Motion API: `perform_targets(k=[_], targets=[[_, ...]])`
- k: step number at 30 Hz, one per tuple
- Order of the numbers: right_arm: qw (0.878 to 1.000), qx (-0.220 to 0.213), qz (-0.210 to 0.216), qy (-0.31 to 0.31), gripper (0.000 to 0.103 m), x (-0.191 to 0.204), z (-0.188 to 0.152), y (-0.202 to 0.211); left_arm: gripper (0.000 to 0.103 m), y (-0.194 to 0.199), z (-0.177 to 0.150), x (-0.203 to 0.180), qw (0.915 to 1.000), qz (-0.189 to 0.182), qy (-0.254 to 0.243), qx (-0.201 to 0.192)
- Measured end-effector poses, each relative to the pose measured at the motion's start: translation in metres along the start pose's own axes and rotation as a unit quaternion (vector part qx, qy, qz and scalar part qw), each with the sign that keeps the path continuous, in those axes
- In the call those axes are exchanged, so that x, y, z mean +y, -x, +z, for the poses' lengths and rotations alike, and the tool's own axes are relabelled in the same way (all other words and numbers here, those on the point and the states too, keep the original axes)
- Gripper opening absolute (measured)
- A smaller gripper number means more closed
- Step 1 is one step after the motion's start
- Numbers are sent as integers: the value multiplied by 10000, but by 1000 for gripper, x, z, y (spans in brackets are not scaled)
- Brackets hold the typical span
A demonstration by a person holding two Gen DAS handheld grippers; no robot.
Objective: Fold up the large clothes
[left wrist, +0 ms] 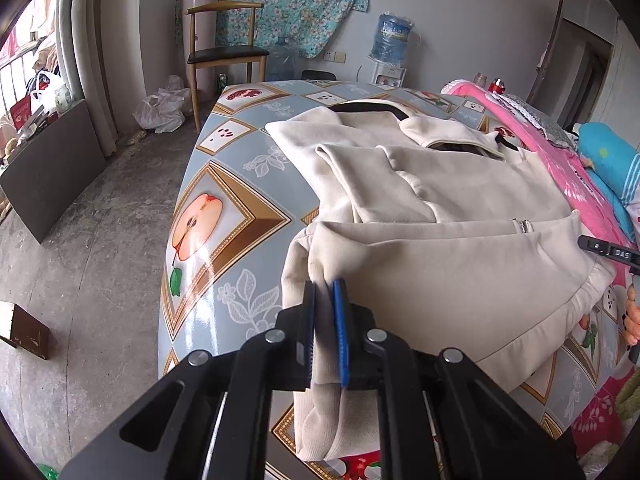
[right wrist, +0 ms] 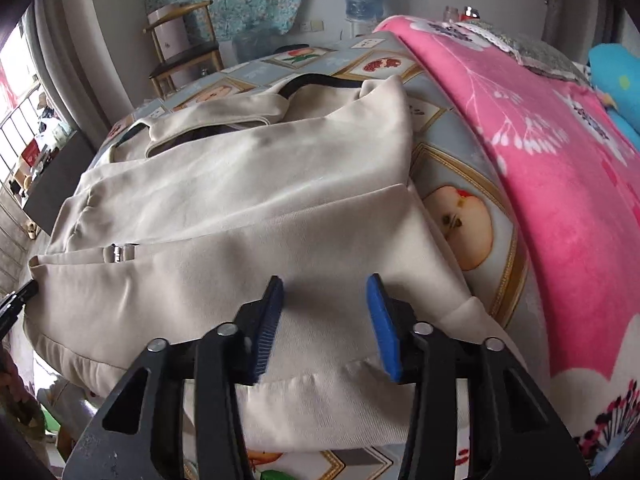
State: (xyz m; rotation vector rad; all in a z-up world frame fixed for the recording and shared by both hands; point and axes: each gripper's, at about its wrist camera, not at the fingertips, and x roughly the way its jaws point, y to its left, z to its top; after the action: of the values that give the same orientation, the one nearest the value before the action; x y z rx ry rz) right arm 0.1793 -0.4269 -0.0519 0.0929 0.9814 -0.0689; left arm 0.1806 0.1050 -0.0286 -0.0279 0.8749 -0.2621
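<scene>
A cream zip-up jacket (left wrist: 440, 264) lies partly folded on a table covered with a fruit-print cloth (left wrist: 224, 184). Its black-trimmed collar is at the far end and its ribbed hem is near me. My left gripper (left wrist: 324, 286) is shut on the hem's near-left corner, and cream fabric hangs down between the blue pads. In the right wrist view the jacket (right wrist: 248, 208) fills the middle. My right gripper (right wrist: 326, 280) stands open just above the hem's right part, with cloth below the fingers but none pinched between them.
A pink flowered blanket (right wrist: 560, 200) covers the table's right side, with a blue pillow (left wrist: 608, 152) beyond it. A wooden chair (left wrist: 224, 52), a water dispenser (left wrist: 390, 40) and plastic bags (left wrist: 160, 108) stand past the table's far end. A dark board (left wrist: 52, 168) leans at the left.
</scene>
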Motion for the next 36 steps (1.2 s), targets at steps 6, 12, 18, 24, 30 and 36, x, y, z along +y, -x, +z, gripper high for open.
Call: perform_targets(k=[6,12,18,24,30,36], targets=[[9964,-818,-238,22,2,15,10,37,9,22,3,-1,9994,-112,-1,-327],[9903,-1314,-26,-461,2,2,25,36,10,7,14,6,9998,-120,118,-123],[9958,-610,-13,-677,2,-3,20,-16,15,-1,15,5,9999,97,34,-96],[9953,-705,-104,-651,15,2,22,13,40,28,15,-2,9986,-40,-270,-442],[9926,-684,960,296,42,71,17,41,40,1,10,-27,9963,264,-814,50],[9830,107,986,1548,12,154,-5,-5,23,-17,7,-36,9915,645,-1126,114]])
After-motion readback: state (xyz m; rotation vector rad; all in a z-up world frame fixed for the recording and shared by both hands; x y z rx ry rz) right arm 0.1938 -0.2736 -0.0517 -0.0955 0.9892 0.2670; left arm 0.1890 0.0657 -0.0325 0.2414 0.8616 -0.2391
